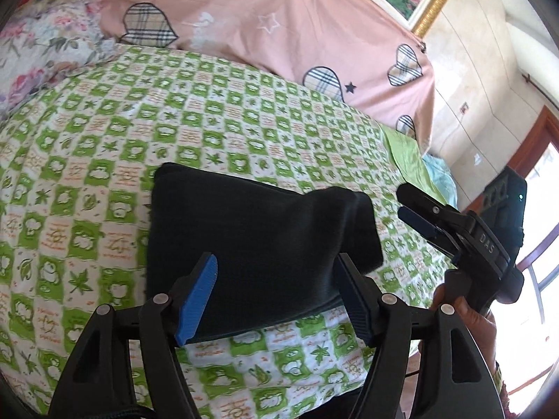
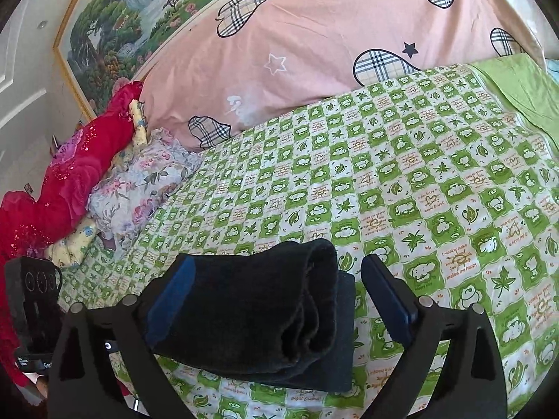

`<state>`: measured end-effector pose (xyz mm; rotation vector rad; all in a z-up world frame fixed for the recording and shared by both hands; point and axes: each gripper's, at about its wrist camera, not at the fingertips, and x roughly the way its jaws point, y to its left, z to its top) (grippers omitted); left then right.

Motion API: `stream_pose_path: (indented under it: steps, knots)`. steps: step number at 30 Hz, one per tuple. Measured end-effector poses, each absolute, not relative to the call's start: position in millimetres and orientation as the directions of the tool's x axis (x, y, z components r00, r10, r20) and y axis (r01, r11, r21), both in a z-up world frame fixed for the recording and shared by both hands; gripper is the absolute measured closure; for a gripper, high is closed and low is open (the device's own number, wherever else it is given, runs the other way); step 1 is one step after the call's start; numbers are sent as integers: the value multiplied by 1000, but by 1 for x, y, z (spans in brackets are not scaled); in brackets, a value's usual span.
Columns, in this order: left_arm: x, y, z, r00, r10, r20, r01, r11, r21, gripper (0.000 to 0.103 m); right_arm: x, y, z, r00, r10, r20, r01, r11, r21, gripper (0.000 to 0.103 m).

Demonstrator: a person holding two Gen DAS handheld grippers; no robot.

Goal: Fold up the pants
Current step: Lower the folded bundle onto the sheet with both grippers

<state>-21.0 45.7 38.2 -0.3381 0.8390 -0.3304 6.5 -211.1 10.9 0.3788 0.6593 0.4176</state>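
While both of your grippers hang above the bed [image 1: 244,111], their jaws stand wide apart and grip nothing. Your left gripper [image 1: 276,296] frames the near edge of the folded black pants [image 1: 258,244], its blue pads either side of the cloth without pressing it. Your right gripper [image 2: 276,300] does the same from the other end, where the rolled, layered end of the pants [image 2: 258,310] faces the camera between the spread pads. From the left wrist view, the right gripper [image 1: 415,206] shows at the right, clear of the fabric, with your hand [image 1: 464,314] on its handle. The pants lie flat on the green-and-white checked sheet. Beyond them a pink quilt [image 2: 314,52] with plaid hearts is heaped, a floral pillow [image 2: 139,181] and red fabric [image 2: 77,164] beside it, under a framed landscape painting [image 2: 115,24].
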Motion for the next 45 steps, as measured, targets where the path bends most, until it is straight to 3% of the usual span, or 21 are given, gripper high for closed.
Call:
stream_pose_path:
  steps: [12, 32, 45]
  knots:
    - [-17, 88, 28, 641, -362, -676, 27, 892, -452, 28, 13, -193, 1, 702, 448, -554, -199, 870, 451, 4]
    - [21, 91, 1, 591, -350, -726, -24, 893, -450, 26, 31, -198, -35, 649, 445, -617, -131, 865, 485, 4]
    - [31, 85, -17, 558, -349, -753, -29, 899, -438, 24, 31, -204, -62, 624, 354, -696, -112, 923, 369, 4]
